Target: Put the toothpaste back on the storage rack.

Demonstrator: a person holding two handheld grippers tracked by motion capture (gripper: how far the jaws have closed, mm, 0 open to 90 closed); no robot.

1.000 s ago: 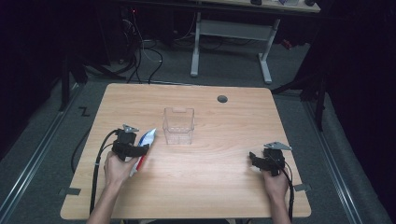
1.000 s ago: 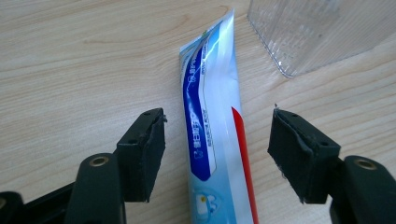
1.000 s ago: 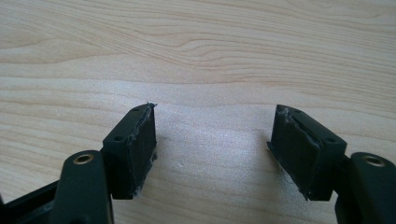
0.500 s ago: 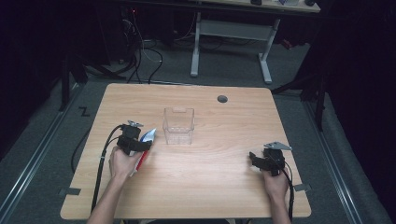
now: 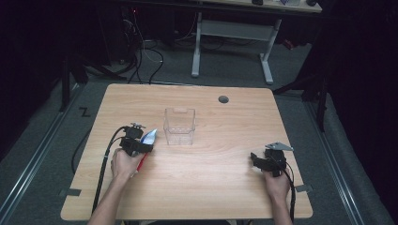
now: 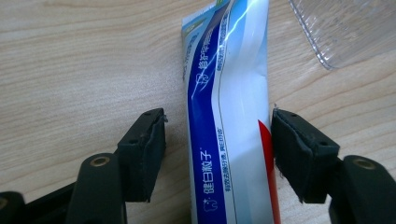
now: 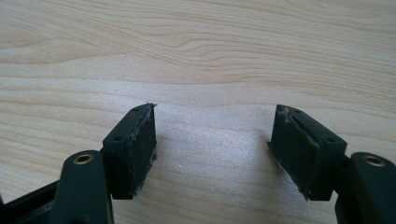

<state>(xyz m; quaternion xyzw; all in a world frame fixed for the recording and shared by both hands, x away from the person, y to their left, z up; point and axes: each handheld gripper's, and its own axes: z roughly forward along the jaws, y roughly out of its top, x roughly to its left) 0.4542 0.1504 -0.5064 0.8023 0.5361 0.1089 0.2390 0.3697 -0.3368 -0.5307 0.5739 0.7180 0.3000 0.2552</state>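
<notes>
Compared with half a second ago, the left gripper [image 5: 141, 144] sits slightly lower over the toothpaste tube [image 6: 229, 121], which lies flat on the surface [image 5: 202, 187] just left of the clear plastic box [image 5: 179, 126]. Its jaws stand wide, straddling the tube without clamping it. The right gripper [image 5: 261, 159] is unmoved near the right edge, jaws wide over bare wood. Open room spreads between the two grippers and along the near edge.

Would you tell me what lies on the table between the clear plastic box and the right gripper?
Nothing: the high view shows bare wood between the clear plastic box and the right gripper, whose jaws stand open.
</notes>
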